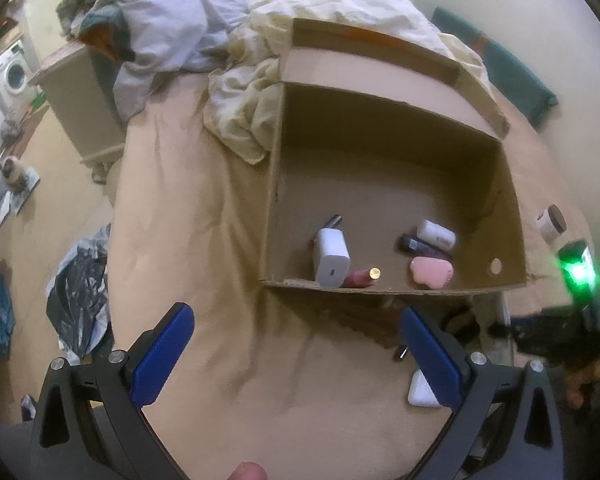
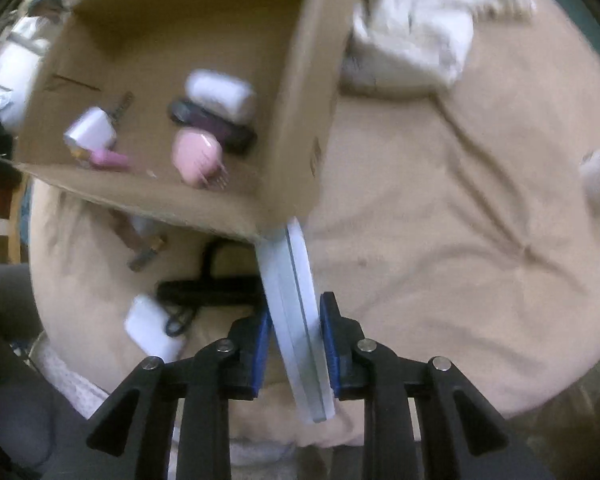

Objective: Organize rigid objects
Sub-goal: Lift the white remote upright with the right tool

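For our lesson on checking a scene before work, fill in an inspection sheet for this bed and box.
Surface: beige bedsheet, wrinkled.
Job's things: box holds charger, pink brush, white bottle, dark tube, pink tube; jar and white block lie outside.
Clutter: crumpled linen.
Grippers: left gripper open, empty; right gripper shut on flat white case.
Cables: black cord beside the block.
Surroundings: washing machine, plastic bag on floor.

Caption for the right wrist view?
Right gripper shut on a flat white case, beside the cardboard box.
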Available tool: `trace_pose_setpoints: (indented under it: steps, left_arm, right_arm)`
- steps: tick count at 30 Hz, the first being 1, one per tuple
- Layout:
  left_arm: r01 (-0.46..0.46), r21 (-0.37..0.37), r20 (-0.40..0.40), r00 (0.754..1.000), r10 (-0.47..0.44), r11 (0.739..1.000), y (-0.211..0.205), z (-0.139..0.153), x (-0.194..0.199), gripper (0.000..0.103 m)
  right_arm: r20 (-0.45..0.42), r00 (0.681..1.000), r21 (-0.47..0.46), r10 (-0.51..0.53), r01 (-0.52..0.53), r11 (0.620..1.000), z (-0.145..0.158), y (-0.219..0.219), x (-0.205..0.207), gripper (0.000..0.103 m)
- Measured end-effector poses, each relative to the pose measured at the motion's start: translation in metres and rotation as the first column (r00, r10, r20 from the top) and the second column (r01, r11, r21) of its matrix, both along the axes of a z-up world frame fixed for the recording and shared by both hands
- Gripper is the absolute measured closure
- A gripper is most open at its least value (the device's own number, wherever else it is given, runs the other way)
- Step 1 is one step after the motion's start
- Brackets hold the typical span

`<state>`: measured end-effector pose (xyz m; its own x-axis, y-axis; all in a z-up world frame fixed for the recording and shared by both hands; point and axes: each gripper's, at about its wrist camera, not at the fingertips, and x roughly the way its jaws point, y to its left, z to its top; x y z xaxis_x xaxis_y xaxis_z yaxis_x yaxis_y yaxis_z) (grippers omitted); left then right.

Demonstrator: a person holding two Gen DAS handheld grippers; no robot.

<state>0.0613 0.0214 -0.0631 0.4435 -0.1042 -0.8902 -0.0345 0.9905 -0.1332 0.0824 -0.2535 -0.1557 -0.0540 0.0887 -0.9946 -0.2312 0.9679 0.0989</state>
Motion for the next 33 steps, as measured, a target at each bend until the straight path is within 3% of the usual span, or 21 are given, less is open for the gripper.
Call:
trace_pose_setpoints:
  steps: [6,11,17,23,33]
  left_arm:
    - [0.015,-0.001,-0.002,1.000,-0.015,1.000,-0.006,0.000,0.000,0.000]
    - [0.028,0.018,-0.014,1.000,-0.028,0.999,-0.009,-0.004,0.001,0.000]
    - [0.020,0.022,-0.020,1.000,-0.020,1.000,-0.008,-0.006,0.001,0.000]
    - [0.020,0.057,-0.018,1.000,-0.019,0.998,-0.007,-0.009,-0.003,0.000]
    - [-0.034,0.094,-0.037,0.999,0.038,0.995,0.009,-0.018,-0.002,0.000]
  right_arm:
    - [-0.023,0.997,-0.055,0.077,-0.078,0.995,-0.016,0.008,-0.008,0.079]
    - [0.024,0.992,-0.058,0.125,-0.124,0.991,-0.003,0.014,-0.018,0.081]
    - [0.085,0.988,0.057,0.130,-0.135,0.989,0.049,0.006,-0.038,0.081]
    - [0.213,0.972,0.187,0.103,-0.144,0.972,0.098,0.003,-0.050,0.081]
    - [0.408,0.913,0.332,-0.014,-0.134,0.934,0.152,0.007,-0.034,0.081]
